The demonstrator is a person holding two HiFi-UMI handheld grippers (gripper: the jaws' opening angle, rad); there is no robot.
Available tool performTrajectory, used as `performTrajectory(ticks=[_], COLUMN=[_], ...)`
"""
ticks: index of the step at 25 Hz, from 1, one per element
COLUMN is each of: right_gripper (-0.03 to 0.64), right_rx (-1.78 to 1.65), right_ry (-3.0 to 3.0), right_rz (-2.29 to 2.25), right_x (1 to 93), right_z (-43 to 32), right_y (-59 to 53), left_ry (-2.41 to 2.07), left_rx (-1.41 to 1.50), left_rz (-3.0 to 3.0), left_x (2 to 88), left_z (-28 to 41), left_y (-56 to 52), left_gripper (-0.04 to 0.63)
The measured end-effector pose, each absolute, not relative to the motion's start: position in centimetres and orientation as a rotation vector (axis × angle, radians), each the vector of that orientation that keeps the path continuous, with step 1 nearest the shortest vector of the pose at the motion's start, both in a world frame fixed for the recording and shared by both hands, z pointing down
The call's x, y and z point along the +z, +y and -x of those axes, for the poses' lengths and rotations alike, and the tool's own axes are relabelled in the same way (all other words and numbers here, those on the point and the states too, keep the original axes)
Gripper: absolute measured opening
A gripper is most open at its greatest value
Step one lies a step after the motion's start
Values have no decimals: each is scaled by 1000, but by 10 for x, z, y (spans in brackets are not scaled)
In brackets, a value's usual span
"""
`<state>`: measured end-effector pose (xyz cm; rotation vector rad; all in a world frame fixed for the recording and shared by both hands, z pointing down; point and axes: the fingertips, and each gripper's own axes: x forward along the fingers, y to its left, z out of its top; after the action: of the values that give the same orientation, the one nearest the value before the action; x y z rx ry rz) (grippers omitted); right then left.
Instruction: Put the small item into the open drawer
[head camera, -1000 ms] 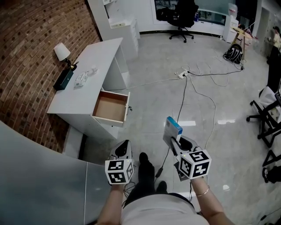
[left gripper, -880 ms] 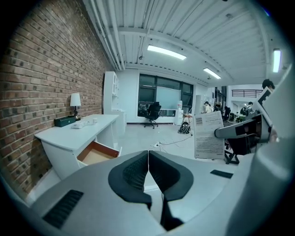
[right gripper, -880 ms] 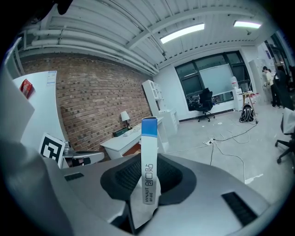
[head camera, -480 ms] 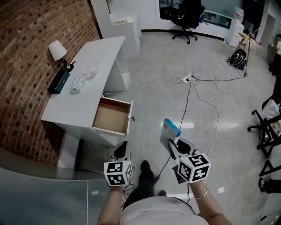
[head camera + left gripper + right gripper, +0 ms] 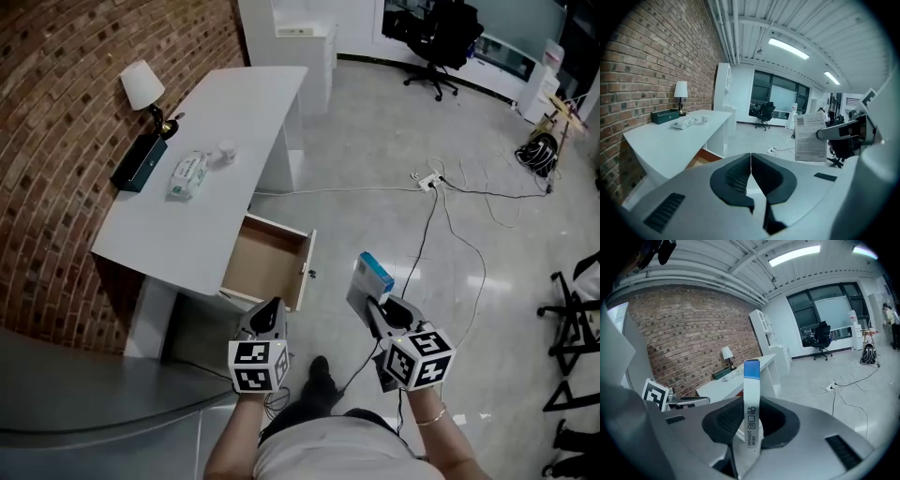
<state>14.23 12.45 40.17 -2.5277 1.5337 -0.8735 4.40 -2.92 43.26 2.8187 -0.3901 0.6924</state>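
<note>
Head view: drawer (image 5: 270, 264) open under desk (image 5: 187, 216) | right gripper (image 5: 374, 309) clamps small box (image 5: 372, 275) upright, over floor, right of drawer | left gripper (image 5: 270, 309) jaws together, empty

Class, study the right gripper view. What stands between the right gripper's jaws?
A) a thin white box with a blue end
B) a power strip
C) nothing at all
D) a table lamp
A: the right gripper has its jaws closed on the thin box, which is white with a blue top end and stands upright between the dark pads.
</note>
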Motion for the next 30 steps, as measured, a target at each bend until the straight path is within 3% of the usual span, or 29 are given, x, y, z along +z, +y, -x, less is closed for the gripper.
performTrajectory(ticks=[12,30], right_gripper=[94,94], right_rx=[-882,-1051], right_ry=[1659,2287], right_rz=[2491,2220], right_x=[404,468], right_z=[-191,-230], right_y=[32,-120], left_ry=[-488,-1009], left_rx=[646,616], left_rz=[-2779,-2494], left_x=[435,467], left_z=[-81,-59], left_y=[-110,-201], left_gripper=[23,23])
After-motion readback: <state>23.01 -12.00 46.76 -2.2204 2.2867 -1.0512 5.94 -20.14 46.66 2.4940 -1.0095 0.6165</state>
